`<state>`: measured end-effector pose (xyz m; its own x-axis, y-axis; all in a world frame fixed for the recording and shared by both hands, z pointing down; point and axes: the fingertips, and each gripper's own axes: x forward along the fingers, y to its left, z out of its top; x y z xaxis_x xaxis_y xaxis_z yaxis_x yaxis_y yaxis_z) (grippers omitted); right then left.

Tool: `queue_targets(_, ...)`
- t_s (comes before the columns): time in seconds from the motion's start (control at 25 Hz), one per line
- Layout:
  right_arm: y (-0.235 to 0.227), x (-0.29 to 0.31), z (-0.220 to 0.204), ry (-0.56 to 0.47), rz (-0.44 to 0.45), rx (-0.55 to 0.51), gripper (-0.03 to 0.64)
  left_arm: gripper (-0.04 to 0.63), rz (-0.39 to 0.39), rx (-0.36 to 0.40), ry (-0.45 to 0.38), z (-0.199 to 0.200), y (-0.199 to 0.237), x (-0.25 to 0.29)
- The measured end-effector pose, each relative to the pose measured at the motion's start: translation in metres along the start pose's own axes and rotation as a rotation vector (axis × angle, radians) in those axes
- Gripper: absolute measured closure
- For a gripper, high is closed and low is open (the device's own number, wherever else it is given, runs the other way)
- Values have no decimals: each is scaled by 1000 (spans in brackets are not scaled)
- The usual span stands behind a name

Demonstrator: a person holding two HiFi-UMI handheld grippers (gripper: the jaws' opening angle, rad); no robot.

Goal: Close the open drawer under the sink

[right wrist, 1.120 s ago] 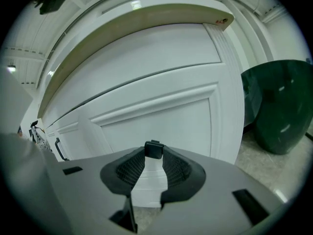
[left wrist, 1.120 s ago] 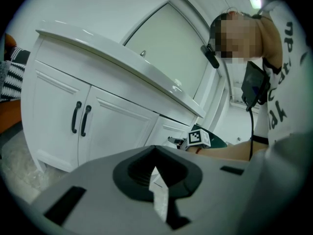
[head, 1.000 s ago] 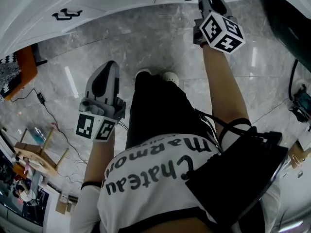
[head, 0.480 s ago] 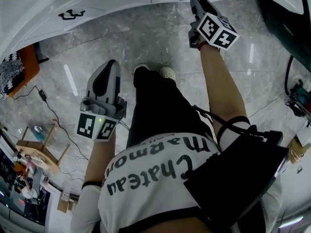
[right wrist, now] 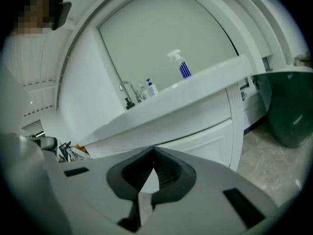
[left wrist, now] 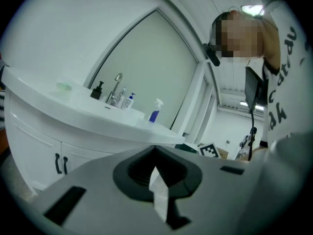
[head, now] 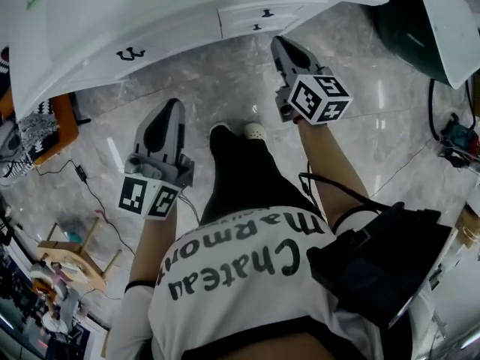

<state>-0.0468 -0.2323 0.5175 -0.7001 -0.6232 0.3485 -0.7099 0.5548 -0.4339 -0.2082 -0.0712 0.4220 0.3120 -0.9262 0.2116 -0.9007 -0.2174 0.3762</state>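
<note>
- The drawer (head: 259,19) sits under the white bench (head: 150,10) at the far side, just right of the cupboard doors (head: 129,53). Its front looks flush with the unit, both small handles showing, no gap that I can make out.
- By my reading the closing is done; all that could be left is a check that it is fully home.
- With the front shut, whatever the drawer holds is out of sight.
- The right gripper (head: 279,43) hangs just on the near side of the drawer, not touching it, its fingers pressed together on nothing.
- The left gripper (head: 174,105) is further left over the marble floor (head: 202,73), well apart from the unit, fingers likewise closed and empty.
- Up on the bench: a tap (left wrist: 116,89), a dark pump bottle (left wrist: 98,89) and a blue-striped spray bottle (right wrist: 182,65). The basin's inside isn't visible.
- A dark green bin (right wrist: 288,106) stands at the right, and its contents can't be seen.
</note>
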Motion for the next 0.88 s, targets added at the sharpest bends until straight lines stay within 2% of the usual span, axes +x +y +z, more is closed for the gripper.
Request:
queue_targets(0.28, 73, -78, 90, -79, 63, -166, 605, 586, -162, 25, 5, 50, -53, -7)
queue_targets(0.48, 103, -125, 144, -180, 77, -206, 604, 586, -267, 92, -47, 95, -84, -1)
queue_targets(0.68, 118, -164, 159, -231, 56, -177, 606, 586, -318, 154, -54, 109, -106, -8)
queue_targets(0.88, 118, -184, 163, -237, 41, -172, 606, 586, -341, 176, -44, 109, -118, -12)
